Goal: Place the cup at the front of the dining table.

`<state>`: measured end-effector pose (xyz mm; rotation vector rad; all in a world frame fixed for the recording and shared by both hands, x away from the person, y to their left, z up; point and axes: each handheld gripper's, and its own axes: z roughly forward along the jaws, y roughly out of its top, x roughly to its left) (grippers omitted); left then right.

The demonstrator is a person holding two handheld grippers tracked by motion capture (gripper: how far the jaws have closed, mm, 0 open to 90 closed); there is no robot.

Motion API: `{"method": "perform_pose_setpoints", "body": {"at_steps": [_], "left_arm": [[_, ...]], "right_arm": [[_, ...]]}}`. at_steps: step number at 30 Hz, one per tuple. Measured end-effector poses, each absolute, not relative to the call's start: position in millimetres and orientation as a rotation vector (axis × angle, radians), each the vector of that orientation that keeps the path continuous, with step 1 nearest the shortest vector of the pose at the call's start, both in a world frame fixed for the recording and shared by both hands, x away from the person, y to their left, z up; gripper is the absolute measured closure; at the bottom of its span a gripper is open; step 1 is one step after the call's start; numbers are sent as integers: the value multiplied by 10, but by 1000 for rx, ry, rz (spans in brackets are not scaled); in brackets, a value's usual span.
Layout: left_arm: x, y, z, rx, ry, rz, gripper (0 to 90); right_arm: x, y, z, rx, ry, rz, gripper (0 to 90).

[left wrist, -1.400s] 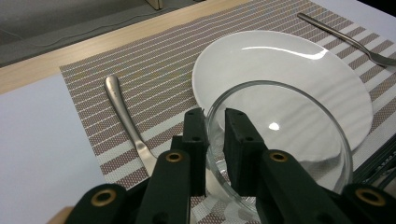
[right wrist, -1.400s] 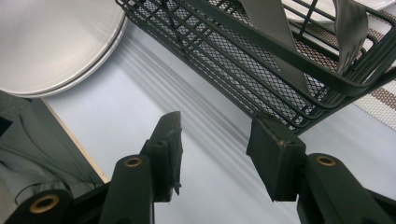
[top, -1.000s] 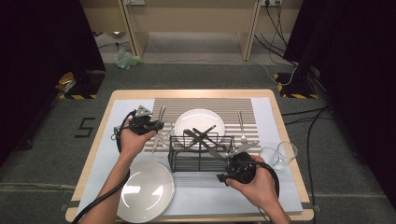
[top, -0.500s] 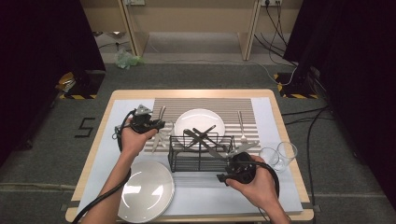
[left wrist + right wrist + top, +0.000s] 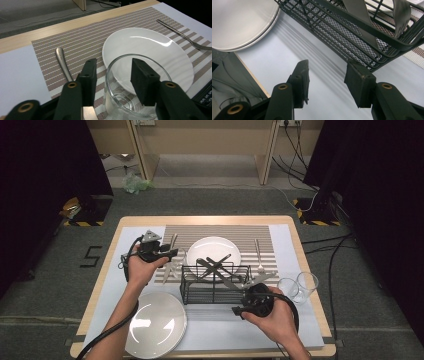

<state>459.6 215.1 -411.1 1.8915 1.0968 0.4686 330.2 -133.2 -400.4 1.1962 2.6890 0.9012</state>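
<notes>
A clear glass (image 5: 120,105) stands on the striped placemat (image 5: 82,37) in front of a white plate (image 5: 155,52). My left gripper (image 5: 113,65) is open and straddles the glass's rim, one jaw outside and one inside. In the high view the left gripper (image 5: 175,253) is left of that white plate (image 5: 214,251). My right gripper (image 5: 328,67) is open with nothing between its jaws, low over the pale mat at a corner of the black wire basket (image 5: 352,27). From above, the right gripper (image 5: 236,310) sits at the basket's (image 5: 215,290) front right.
Knives and other cutlery (image 5: 220,267) lie in the basket. A second white plate (image 5: 156,324) is at the front left. Two glasses (image 5: 298,286) stand at the right. A fork (image 5: 259,254) lies right of the centre plate, a spoon (image 5: 62,62) to its left.
The left gripper has edged slightly to the right toward the glass. The right gripper has stayed where it was.
</notes>
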Motion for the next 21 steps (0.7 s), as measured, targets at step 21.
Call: {"method": "perform_pose_setpoints", "body": {"at_steps": [21], "left_arm": [[4464,2173,-3993,1861,1082,543,365]], "right_arm": [[3303,-1330,-4007,1196,2688,898,537]]}}
